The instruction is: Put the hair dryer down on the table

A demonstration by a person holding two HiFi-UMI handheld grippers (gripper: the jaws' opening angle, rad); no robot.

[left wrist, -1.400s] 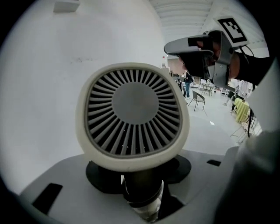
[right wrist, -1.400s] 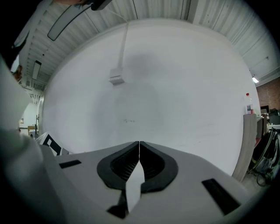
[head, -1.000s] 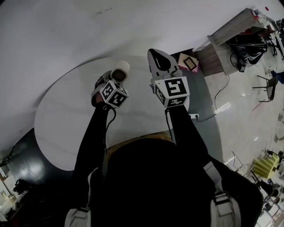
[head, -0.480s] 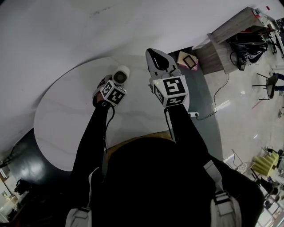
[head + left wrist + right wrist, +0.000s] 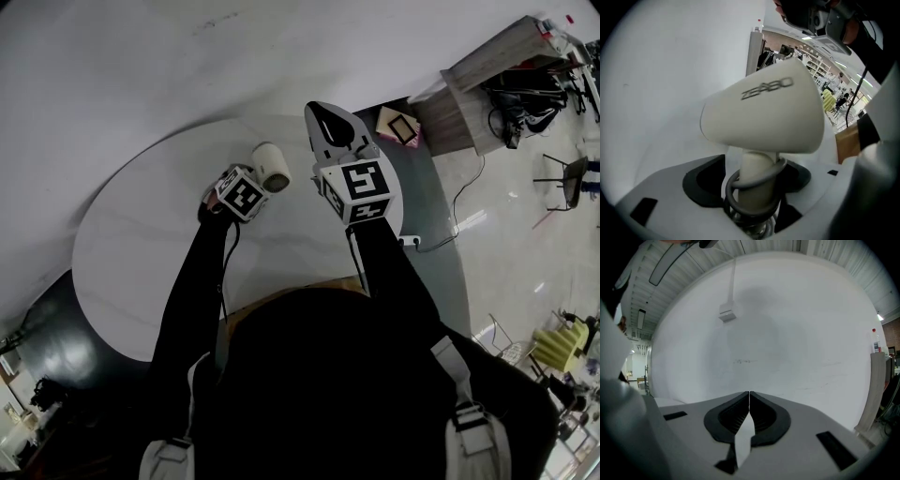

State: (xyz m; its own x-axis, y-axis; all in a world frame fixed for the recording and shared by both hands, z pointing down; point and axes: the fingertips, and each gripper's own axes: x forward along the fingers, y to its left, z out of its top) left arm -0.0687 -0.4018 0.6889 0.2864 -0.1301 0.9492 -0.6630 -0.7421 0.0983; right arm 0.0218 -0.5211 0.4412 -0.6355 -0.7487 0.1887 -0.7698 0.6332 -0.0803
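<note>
A cream hair dryer (image 5: 270, 165) rests on the round white table (image 5: 131, 253), its barrel end turned toward me. In the left gripper view its body (image 5: 764, 112) fills the middle, and its handle (image 5: 754, 173), ringed by a grey coiled cord (image 5: 740, 199), stands between the jaws. My left gripper (image 5: 255, 180) points steeply down; its jaws have just been opening, and the dark pads (image 5: 701, 180) stand clear of the handle. My right gripper (image 5: 330, 122) hovers beside the dryer on the right, shut (image 5: 749, 397) and empty.
Off the table's far right, a pink box (image 5: 398, 129) sits on the floor beside a wooden bench (image 5: 487, 80). A cable and power strip (image 5: 412, 246) lie on the shiny floor at the right. A white wall runs behind the table.
My left gripper has sunk and tipped downward, bringing the dryer onto the table with its barrel swung toward the right. The right gripper has stayed where it was.
</note>
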